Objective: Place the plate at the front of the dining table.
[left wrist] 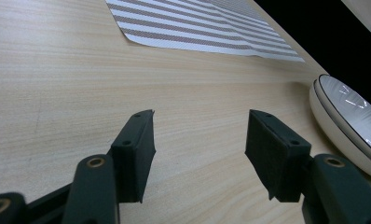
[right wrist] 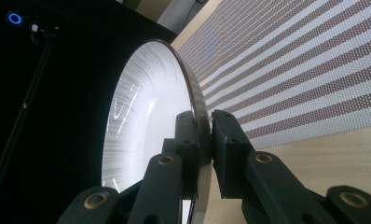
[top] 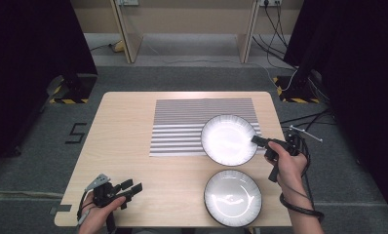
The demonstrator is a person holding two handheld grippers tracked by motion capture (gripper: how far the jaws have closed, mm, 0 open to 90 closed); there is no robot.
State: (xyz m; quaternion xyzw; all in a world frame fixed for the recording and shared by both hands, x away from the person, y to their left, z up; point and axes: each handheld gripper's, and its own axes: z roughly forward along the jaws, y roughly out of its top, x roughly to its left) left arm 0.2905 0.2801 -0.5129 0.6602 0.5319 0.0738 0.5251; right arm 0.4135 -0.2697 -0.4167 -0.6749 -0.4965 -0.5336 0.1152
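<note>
The far plate [top: 229, 140], white with a dark rim, sits over the right end of the striped mat [top: 192, 126], towards the right edge of the worktop [top: 124, 141]. Its right rim is pinched by the right tool [top: 258, 140], whose jaws stand narrow, closed on the rim from inside and outside; the right gripper view shows the plate [right wrist: 146, 130] edge-on with one pad on its ribbed inner face and the other on its underside, the mat [right wrist: 305, 70] running away behind it. The person's right hand [top: 284, 163] carries that tool from the right edge of the worktop, a cable looping round the wrist.

Just nearer, close to the near edge and right of the middle, lies a second plate [top: 232, 198] of the same kind, flat on the bare wood, near the first but not touching it as far as can be seen.

Well apart from both, at the near left corner, the left tool [top: 132, 187] is held low over the worktop by the left hand [top: 102, 207]. Its jaws stand wide with nothing between them; in the left gripper view the pads [left wrist: 137, 154] frame bare wood, with the near plate [left wrist: 346, 126] at the right and the mat [left wrist: 197, 28] farther off
</note>
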